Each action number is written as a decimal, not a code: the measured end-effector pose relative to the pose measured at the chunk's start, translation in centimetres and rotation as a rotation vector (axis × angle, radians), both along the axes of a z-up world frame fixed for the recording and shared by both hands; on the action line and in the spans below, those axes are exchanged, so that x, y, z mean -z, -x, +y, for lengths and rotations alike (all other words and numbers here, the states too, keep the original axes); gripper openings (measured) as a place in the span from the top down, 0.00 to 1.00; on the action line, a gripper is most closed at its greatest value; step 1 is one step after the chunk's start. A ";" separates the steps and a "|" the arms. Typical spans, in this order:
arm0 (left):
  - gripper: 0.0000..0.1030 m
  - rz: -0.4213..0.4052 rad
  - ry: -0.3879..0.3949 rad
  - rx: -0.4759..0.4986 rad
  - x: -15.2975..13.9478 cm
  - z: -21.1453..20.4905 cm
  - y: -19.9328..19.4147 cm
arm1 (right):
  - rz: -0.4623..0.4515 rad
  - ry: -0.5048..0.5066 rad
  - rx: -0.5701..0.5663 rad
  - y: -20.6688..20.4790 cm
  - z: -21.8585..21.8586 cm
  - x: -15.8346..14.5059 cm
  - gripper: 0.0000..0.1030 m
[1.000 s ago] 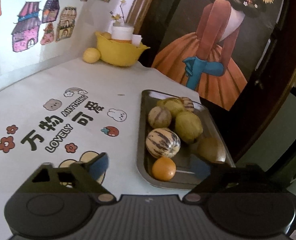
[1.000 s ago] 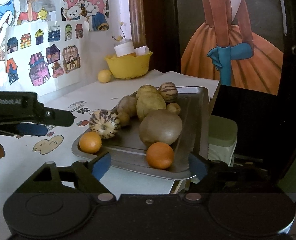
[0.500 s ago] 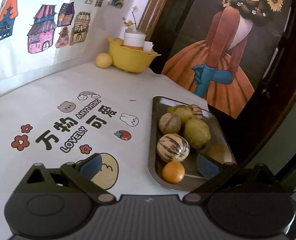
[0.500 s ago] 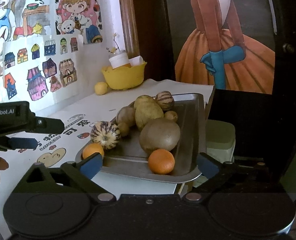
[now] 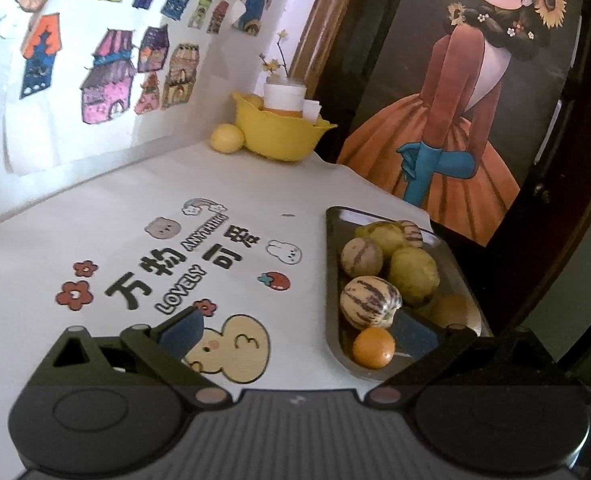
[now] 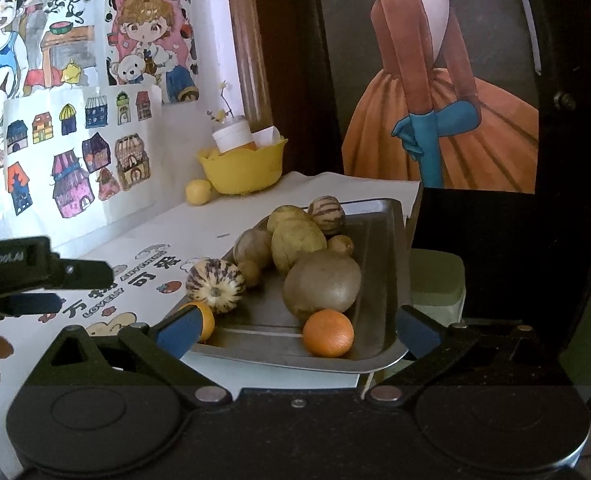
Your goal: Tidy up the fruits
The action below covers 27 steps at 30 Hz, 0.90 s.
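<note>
My right gripper (image 6: 295,330), jaws just spread wide and empty, should straddle the round orange fruit (image 6: 328,333) squarely before closing gently.

Table cover: white printed cloth (image 5: 127,216) with black characters, "LOVELY", red flowers and a cream duck; it spreads over the whole table.
Far corner of the table: yellow plastic scalloped bowl (image 5: 275,136), beside the wooden door frame (image 5: 319,28).
Inside the bowl: white lidded jar with orange contents (image 5: 284,98), and a folded white paper (image 5: 312,109) at its right.
Left wall: paper sheet of coloured house drawings (image 5: 107,72), with cartoon child posters (image 6: 151,32) above it.
Right, past the table edge: large picture of a woman in an orange dress and blue gloves (image 5: 455,120); pale green lidded bin (image 6: 437,280) below the table's right edge.
</note>
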<state>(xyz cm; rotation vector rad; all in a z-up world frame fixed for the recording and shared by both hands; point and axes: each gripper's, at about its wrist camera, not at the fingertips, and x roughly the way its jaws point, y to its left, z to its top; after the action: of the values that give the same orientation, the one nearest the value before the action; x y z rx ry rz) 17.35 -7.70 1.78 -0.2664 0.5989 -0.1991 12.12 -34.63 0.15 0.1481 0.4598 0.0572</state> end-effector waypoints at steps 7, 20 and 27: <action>0.00 -0.052 -0.055 -0.029 0.1 0.9 2.0 | -0.037 0.033 0.032 1.2 1.0 -0.1 0.01; 0.00 -0.094 -0.057 -0.068 0.1 2.2 4.0 | -0.105 0.105 0.065 2.8 3.2 -0.6 0.01; 0.00 -0.117 -0.080 -0.097 0.5 3.5 5.1 | -0.111 0.104 0.113 3.8 3.7 -0.4 0.01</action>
<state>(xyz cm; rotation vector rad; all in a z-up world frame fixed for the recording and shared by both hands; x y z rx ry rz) 12.30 -4.16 1.24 -0.2040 0.4753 -0.0966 8.34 -30.96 0.59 0.0678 0.3423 -0.0693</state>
